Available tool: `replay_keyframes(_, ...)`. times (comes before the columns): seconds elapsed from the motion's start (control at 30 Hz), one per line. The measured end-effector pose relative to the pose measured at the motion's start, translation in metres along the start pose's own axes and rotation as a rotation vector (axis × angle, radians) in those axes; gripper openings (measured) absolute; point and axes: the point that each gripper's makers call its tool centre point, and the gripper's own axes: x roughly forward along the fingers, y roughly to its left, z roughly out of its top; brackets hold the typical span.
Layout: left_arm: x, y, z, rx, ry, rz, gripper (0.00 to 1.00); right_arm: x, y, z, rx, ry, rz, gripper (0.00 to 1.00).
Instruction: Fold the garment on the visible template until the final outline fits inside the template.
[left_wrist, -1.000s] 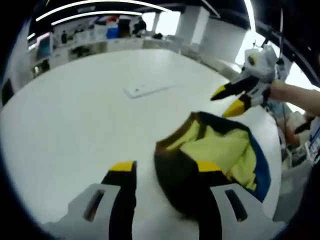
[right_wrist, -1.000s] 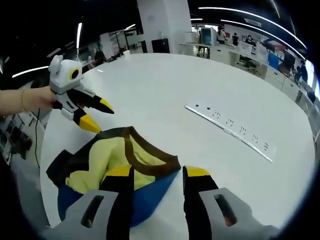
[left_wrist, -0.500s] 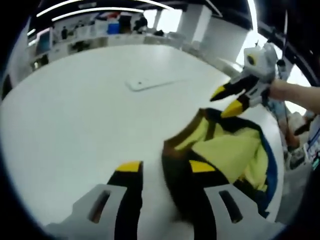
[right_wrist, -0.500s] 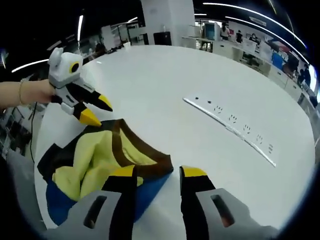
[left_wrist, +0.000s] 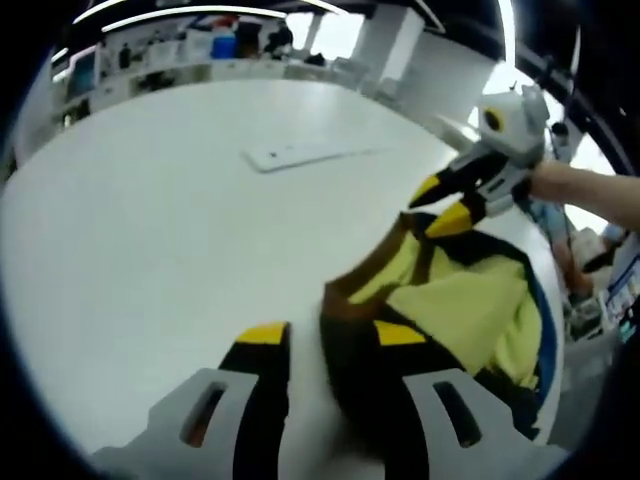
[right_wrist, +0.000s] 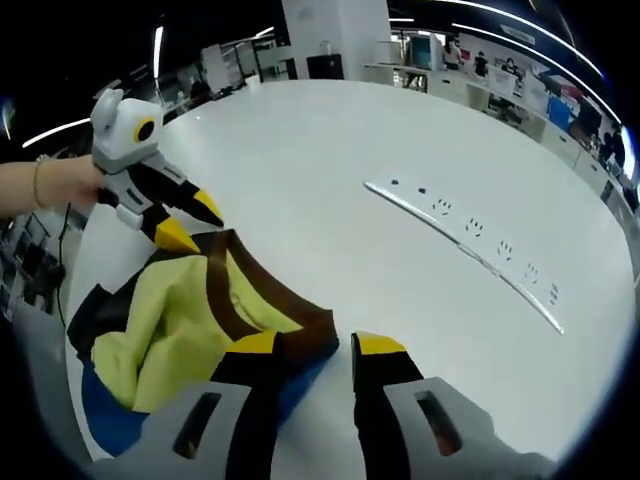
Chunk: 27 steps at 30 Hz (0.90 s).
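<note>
The left claw (left_wrist: 320, 335) is seen spread, its yellow-tipped jaws standing apart over the near brown edge of the garment (left_wrist: 455, 310); the right-hand jaw lies against or just above the dark cloth, and nothing is pinched between them. In the right gripper view the same claw (right_wrist: 190, 222) is seen at the far left corner of the garment (right_wrist: 190, 325), tips close to the brown trim, with a hand (right_wrist: 45, 185) behind it. The right claw (right_wrist: 312, 345) is likewise spread, its left jaw over the brown hem and its right jaw over bare table (right_wrist: 330, 150); no cloth is gripped. In the left gripper view it (left_wrist: 442, 205) is seen hovering at the far edge of the garment, tips just beside the brown band.

The garment, yellow with brown bands and a blue underside, lies bunched and partly turned over on the white table. A white power strip (right_wrist: 465, 250) lies well apart to the right. No template outline can be made out on the table.

The step in hand is judged to be the approach for a grasp: opposite edges are being addressed before a fold. The next move is judged to call for each claw to be lowered onto a hem and pressed together, so that the cloth can be lifted and laid flat.
</note>
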Motion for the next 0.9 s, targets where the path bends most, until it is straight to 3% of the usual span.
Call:
replay_keyframes(0.57, 0.007, -0.0051, 0.0039, 0.016, 0.016, -0.027, 0.16, 0.0091, -0.0012, -0.0046, 0.009, 0.029, 0.018, 0.17)
replay_keyframes(0.9, 0.0071, -0.0048, 0.0024, 0.038, 0.032, -0.028, 0.03, 0.0042, -0.0034, 0.0003, -0.021, 0.01, 0.002, 0.04)
